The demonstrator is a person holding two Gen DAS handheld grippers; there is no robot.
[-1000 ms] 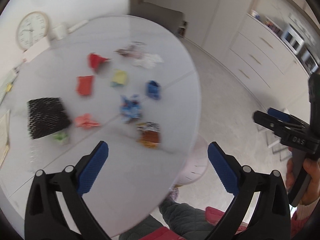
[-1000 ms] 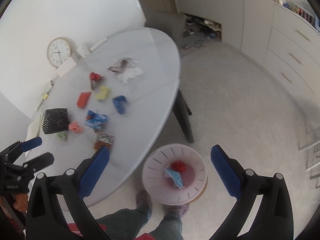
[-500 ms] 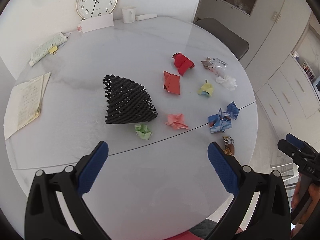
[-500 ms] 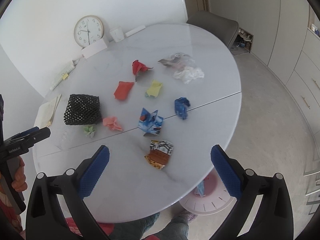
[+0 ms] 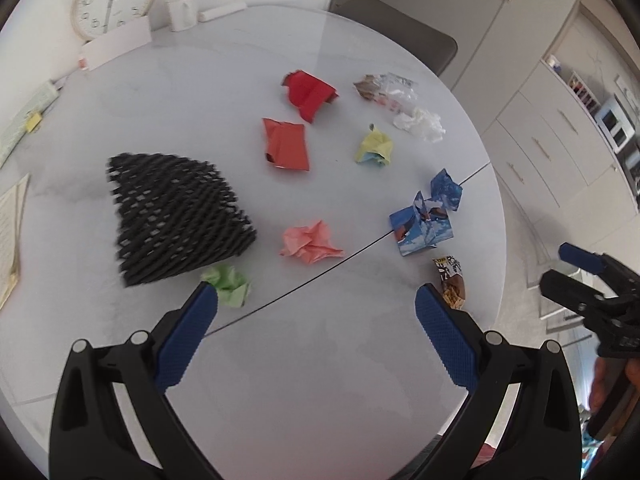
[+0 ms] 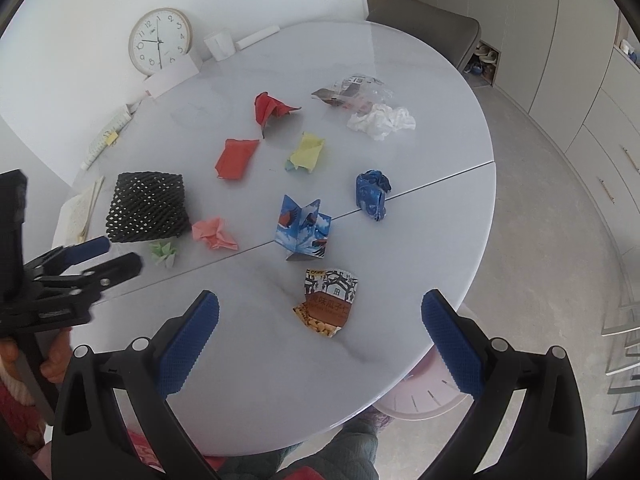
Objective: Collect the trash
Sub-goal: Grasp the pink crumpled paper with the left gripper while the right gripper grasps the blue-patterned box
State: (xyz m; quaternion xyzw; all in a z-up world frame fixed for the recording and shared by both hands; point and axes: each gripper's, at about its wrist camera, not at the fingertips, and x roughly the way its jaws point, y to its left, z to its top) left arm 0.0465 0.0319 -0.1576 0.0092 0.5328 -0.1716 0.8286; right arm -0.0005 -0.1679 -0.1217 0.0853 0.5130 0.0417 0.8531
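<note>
Scraps of trash lie across the round white table (image 6: 420, 240). A black foam net (image 5: 172, 216) lies at the left, with a green paper ball (image 5: 228, 282) and a pink paper ball (image 5: 310, 242) beside it. A snack wrapper (image 6: 328, 306) rests nearest the front edge, just ahead of my right gripper (image 6: 320, 320), which is open and empty. Farther back lie a blue folded carton (image 6: 304, 228), a blue wad (image 6: 372, 194), yellow paper (image 6: 306, 154), two red papers (image 6: 236, 158), white tissue (image 6: 382, 120) and clear plastic (image 6: 352, 90). My left gripper (image 5: 316, 312) hovers open over the table's near part.
A pink bin (image 6: 424, 396) stands on the floor under the table's near right edge. A clock (image 6: 160, 40), a white cup (image 6: 219, 45), a card and papers (image 5: 10, 232) sit along the table's far and left sides. A grey chair (image 6: 432, 20) and cabinets stand behind.
Both grippers have swung up from the floor bin to the table and moved closer to the trash. Both stay open and empty.
</note>
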